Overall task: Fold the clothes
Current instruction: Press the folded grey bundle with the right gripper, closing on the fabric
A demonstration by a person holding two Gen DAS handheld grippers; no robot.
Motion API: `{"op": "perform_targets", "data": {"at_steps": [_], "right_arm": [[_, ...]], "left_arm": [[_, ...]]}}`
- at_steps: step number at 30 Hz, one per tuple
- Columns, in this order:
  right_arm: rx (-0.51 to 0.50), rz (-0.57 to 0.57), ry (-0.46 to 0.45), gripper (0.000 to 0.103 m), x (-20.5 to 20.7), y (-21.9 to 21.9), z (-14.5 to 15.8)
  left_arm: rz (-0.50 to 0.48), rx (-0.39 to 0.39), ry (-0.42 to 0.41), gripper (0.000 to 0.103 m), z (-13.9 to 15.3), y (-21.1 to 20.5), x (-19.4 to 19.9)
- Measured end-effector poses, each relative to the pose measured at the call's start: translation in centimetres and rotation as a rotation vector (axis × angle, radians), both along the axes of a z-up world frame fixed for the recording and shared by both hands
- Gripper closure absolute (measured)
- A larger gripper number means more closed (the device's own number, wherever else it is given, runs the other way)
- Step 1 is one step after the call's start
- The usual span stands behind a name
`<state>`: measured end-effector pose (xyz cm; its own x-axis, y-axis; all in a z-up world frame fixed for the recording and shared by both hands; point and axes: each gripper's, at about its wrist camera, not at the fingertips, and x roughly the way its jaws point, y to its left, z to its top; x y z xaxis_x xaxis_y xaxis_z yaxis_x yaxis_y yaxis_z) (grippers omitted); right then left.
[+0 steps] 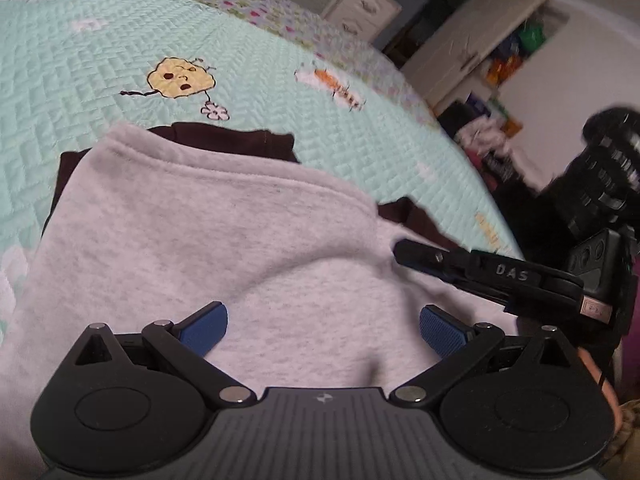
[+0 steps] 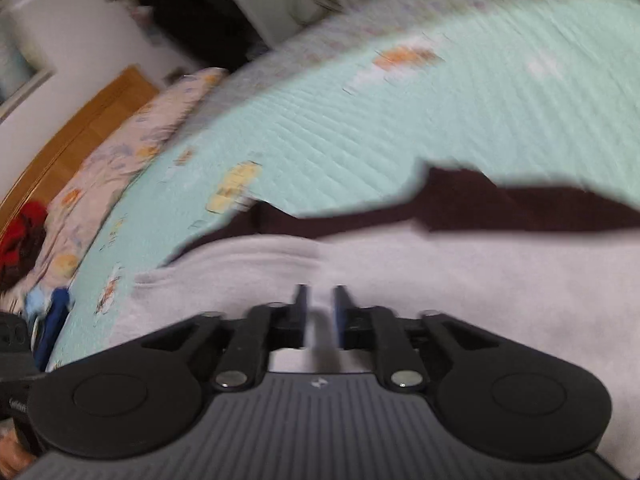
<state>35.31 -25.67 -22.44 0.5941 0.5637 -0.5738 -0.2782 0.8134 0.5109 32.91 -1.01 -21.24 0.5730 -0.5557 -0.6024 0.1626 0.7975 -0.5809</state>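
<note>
A light grey fleece garment [image 1: 224, 232] lies spread on a mint quilted bedspread [image 1: 100, 60], on top of a dark brown garment [image 1: 224, 136] whose edges stick out at the far side. My left gripper [image 1: 323, 328] hangs just above the near part of the grey cloth, wide open, with nothing between its blue pads [image 1: 204, 326]. My right gripper [image 1: 404, 252] reaches in from the right over the grey garment's right edge. In the right wrist view, which is blurred, the right gripper [image 2: 321, 308] shows a narrow gap between its fingers above the grey garment [image 2: 440, 280]; the brown garment [image 2: 500, 204] lies beyond.
The bed's right edge [image 1: 492, 216] drops to a floor with piled clothes [image 1: 484, 136] and white shelves [image 1: 480, 40] and drawers [image 1: 368, 8]. A patterned pillow [image 2: 120, 160], a wooden headboard [image 2: 80, 120] and red clothing [image 2: 20, 232] sit at the left in the right wrist view.
</note>
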Motion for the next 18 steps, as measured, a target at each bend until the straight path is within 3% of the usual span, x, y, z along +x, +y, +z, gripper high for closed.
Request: {"op": "perform_targets", "data": {"at_steps": [3,5,6,7,8,13,14,16,17,18], "right_arm": [[0.080,0.140,-0.062,0.058,0.4,2.8,1.3],[0.056,0.180,-0.060,0.054,1.3,4.8,0.8],[-0.011,0.165,-0.009,0.063,2.2,5.6,-0.8],[-0.081,0.148,0.044,0.081,3.1,6.5,-2.5],[-0.070,0.101,0.037,0.103,3.3,6.0,-3.0],[0.086,-0.019,0.046,0.101,1.9,3.3,-2.6],[0.117,-0.034,0.044,0.094,1.3,2.7,-2.3],[0.177,-0.065,0.039,0.069,0.2,1.7,-1.7],[0.189,-0.071,0.008,0.044,-0.8,1.2,-0.9],[0.201,-0.076,-0.025,0.030,-1.7,0.7,-0.1]], "left_arm": [[-0.011,-0.079,-0.038,0.001,0.5,0.9,-2.1],[0.007,-0.089,-0.046,0.001,0.4,1.5,-3.5],[0.018,-0.085,-0.045,0.001,0.2,1.7,-4.1],[0.024,-0.086,-0.042,0.001,-0.1,2.0,-4.5],[0.019,-0.092,-0.045,0.001,-0.2,2.2,-4.8],[-0.015,-0.081,-0.035,0.001,0.0,2.4,-5.0],[-0.010,-0.092,-0.031,0.001,0.2,2.5,-4.9],[-0.006,-0.112,-0.037,0.001,0.8,2.9,-4.7],[-0.011,-0.113,-0.055,0.001,1.3,3.0,-4.6],[-0.018,-0.101,-0.077,0.001,1.9,3.0,-4.4]]}}
